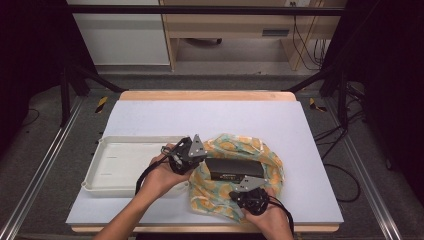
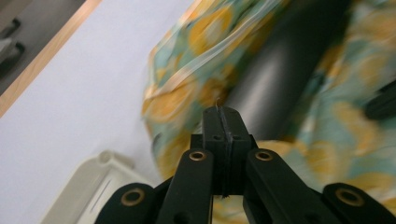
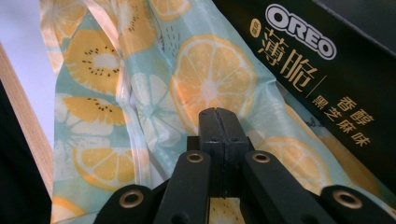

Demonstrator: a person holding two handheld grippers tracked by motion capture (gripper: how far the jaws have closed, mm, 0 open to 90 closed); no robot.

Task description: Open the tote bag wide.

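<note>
A fruit-print cloth lies spread at the front middle of the table, with a black Oreo box resting on it. My left gripper hovers at the cloth's left edge, between it and the white tray. In the left gripper view its jaws are pressed together above the blurred cloth and box. My right gripper sits low over the cloth's front part. In the right gripper view it is shut just over the cloth, with the box beyond. No fold shows between either pair of pads.
The tray is empty and its corner lies just below my left gripper. The pale mat is bare behind the cloth. Black frame posts flank the table, and cables trail on the floor at the right.
</note>
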